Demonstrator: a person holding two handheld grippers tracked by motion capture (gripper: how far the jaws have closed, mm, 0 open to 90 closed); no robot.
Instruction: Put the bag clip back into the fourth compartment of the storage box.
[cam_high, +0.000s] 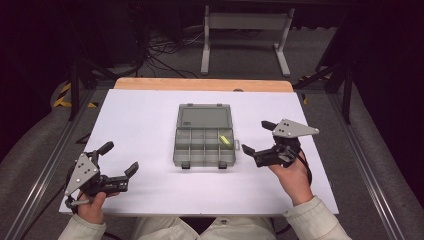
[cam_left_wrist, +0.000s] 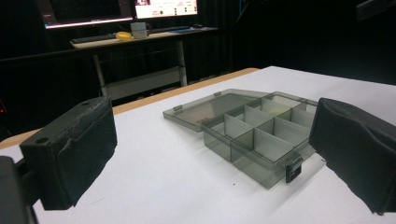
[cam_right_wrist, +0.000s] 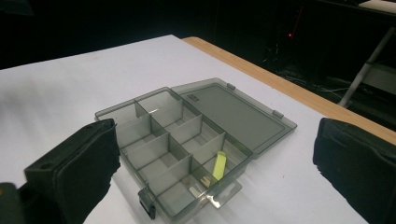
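Note:
A grey see-through compartment box (cam_high: 204, 148) lies open in the middle of the white table, its lid (cam_high: 203, 116) folded flat away from me. A small yellow-green piece (cam_high: 225, 139) rests in a compartment on the box's right side; the right gripper view shows it too (cam_right_wrist: 219, 165). My right gripper (cam_high: 256, 136) hovers just right of the box, open, nothing between its black pads (cam_right_wrist: 74, 163). My left gripper (cam_high: 119, 157) stays near the table's front left, open and empty, aimed at the box (cam_left_wrist: 261, 135).
The white table top (cam_high: 150, 115) has a wooden strip (cam_high: 200, 84) along its far edge. A metal stand (cam_high: 245, 35) and cables lie on the floor beyond. A desk with monitors (cam_left_wrist: 135, 32) stands in the dark background.

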